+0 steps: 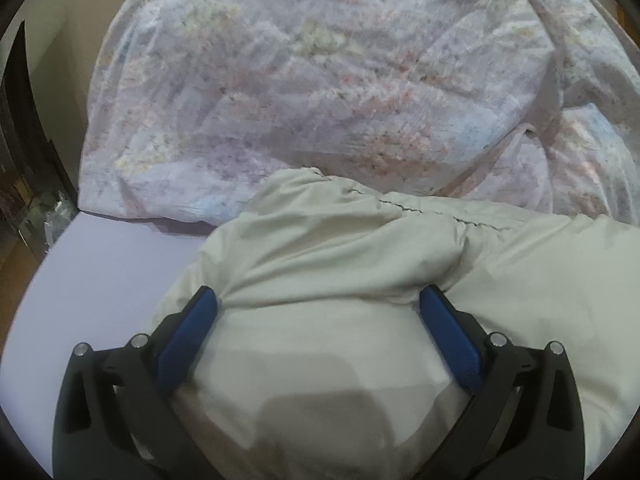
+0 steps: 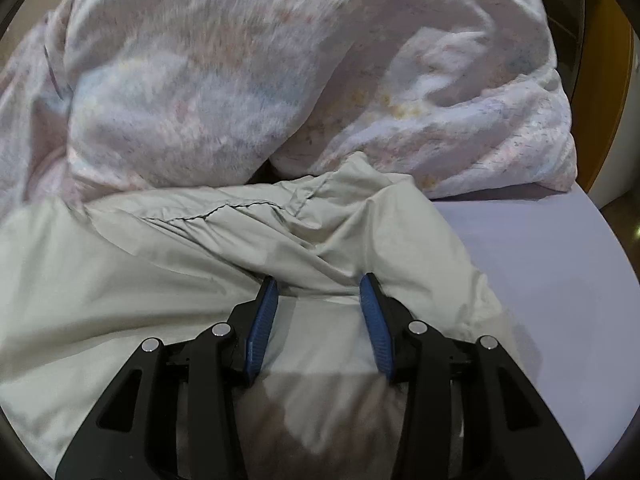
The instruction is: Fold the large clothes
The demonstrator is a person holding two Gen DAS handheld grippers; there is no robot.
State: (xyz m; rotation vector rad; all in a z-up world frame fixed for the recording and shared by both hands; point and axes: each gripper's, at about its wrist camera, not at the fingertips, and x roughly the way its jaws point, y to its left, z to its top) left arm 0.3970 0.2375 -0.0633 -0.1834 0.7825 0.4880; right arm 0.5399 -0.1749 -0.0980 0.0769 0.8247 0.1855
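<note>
The left gripper [image 1: 318,300] stands wide apart and the right gripper [image 2: 318,286] half apart, both released, blue pads [image 2: 262,328] touching the rumpled pale grey-green cloth garment [image 1: 340,248]. It lies on the lilac bed sheet [image 2: 540,280], against a floral pastel duvet [image 1: 320,72].

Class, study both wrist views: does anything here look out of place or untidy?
Yes. The pale grey garment lies bunched and creased rather than flat, its zip edge crooked, and a rumpled floral quilt is heaped right behind it on the bed.

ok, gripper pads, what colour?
Blue pads, on black fingers; clearest in the right wrist view.
</note>
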